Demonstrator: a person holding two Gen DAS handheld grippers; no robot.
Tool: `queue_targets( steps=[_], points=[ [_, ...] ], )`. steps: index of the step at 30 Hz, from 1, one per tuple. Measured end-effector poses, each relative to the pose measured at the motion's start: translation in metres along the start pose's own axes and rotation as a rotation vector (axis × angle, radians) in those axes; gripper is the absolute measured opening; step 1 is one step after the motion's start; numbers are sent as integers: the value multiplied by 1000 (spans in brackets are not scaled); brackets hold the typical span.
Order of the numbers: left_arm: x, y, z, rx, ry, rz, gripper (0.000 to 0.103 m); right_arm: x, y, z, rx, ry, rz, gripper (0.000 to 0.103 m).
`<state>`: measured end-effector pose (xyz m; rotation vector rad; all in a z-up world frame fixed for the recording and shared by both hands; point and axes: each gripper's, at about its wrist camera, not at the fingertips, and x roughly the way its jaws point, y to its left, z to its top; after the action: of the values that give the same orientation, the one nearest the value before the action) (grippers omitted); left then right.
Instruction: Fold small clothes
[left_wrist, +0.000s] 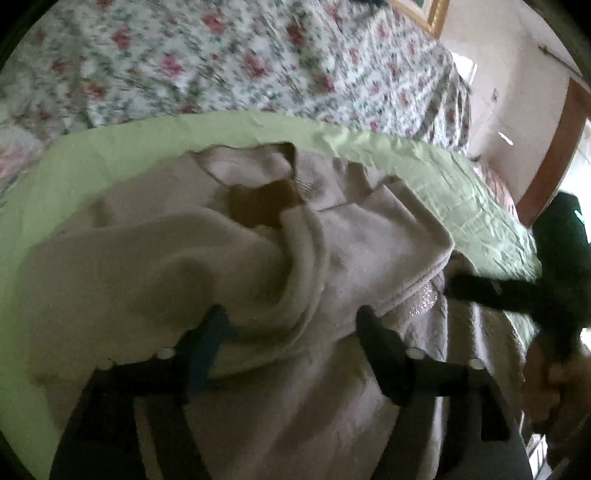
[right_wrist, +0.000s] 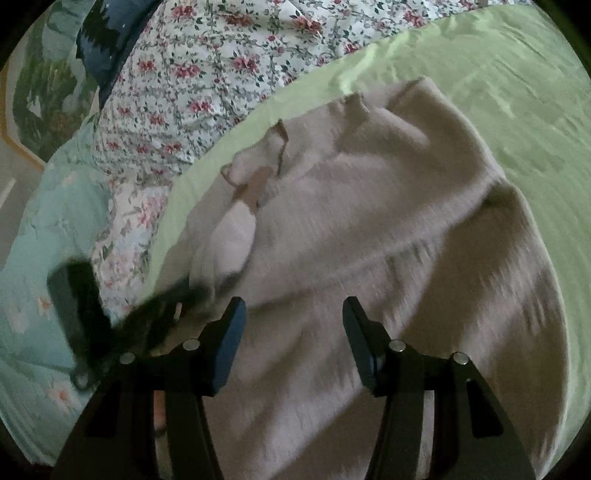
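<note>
A small beige sweatshirt (left_wrist: 229, 251) lies rumpled on a light green sheet (left_wrist: 110, 147), its brown-lined neck opening toward the far side. My left gripper (left_wrist: 291, 317) is open, its fingers low over a rolled fold of the sweatshirt. The right gripper shows at the right of this view as a dark blurred shape (left_wrist: 517, 291). In the right wrist view the sweatshirt (right_wrist: 369, 221) fills the middle on the green sheet (right_wrist: 517, 92). My right gripper (right_wrist: 293, 314) is open and empty just above the cloth. The left gripper (right_wrist: 147, 310) is a dark blur at the left.
A floral quilt (left_wrist: 221, 55) covers the bed beyond the green sheet; it also shows in the right wrist view (right_wrist: 203, 74). A pale teal blanket (right_wrist: 44, 240) lies at the left. A wall, a gold picture frame (left_wrist: 436, 14) and a wooden door frame (left_wrist: 554, 155) stand at the right.
</note>
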<state>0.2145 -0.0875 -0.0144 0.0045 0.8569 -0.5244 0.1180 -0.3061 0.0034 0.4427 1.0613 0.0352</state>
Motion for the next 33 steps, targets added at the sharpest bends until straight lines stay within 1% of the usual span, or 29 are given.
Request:
queue_targets(
  steps=[1,4,6,7,8,9,10,11,13,14,15,16,17,18,20,21,22,23,24,26,28,31,33],
  points=[
    [-8,4,-4,-6,-5,4,75,4,3,7,0,-15,5,56],
    [-38,25,-20,-47,-38,76,75,18,14,29,-9,-42,25,56],
    [-55,46,-29,-109,-58,183,76,34,22,43,-21,-31,44,56],
    [-62,59,-33,-152,-63,238,76,43,27,50,-29,-24,48,56],
    [-69,77,-38,-215,-64,289,76,53,32,56,-36,-15,50,56],
    [-71,91,-40,-264,-60,307,76,67,37,65,-44,1,49,56],
    [-73,106,-43,-315,-52,309,76,76,39,69,-46,9,48,56],
    [-71,122,-48,-371,-35,294,76,86,43,74,-49,20,47,56],
    [-65,138,-50,-408,-13,290,76,112,51,85,-57,51,45,56],
    [-61,141,-51,-405,-5,294,75,118,53,87,-58,56,43,56],
    [-56,143,-50,-402,8,301,75,126,56,89,-63,63,46,43],
    [-48,146,-48,-405,28,314,74,129,60,91,-75,64,53,13],
    [-42,148,-45,-406,41,314,74,129,65,94,-91,57,53,8],
    [-38,151,-44,-407,48,317,74,121,71,96,-108,28,57,8],
    [-30,152,-39,-396,55,360,70,88,80,98,-128,-94,103,8],
    [-27,152,-36,-388,60,386,69,65,81,98,-128,-170,128,8],
    [-26,152,-35,-379,61,415,67,45,75,97,-124,-232,137,8],
    [-23,151,-34,-378,61,434,66,24,65,93,-113,-288,121,8],
    [-21,150,-33,-384,61,452,66,13,53,89,-98,-314,92,8],
    [-20,151,-37,-402,56,463,66,7,30,79,-73,-321,42,8],
    [-21,149,-41,-406,50,473,67,15,2,68,-29,-278,-27,8],
    [-20,142,-40,-365,72,496,66,28,-35,51,57,-209,-64,8],
    [-26,149,-36,-391,63,483,65,30,-42,43,63,-197,-74,8]
  ],
)
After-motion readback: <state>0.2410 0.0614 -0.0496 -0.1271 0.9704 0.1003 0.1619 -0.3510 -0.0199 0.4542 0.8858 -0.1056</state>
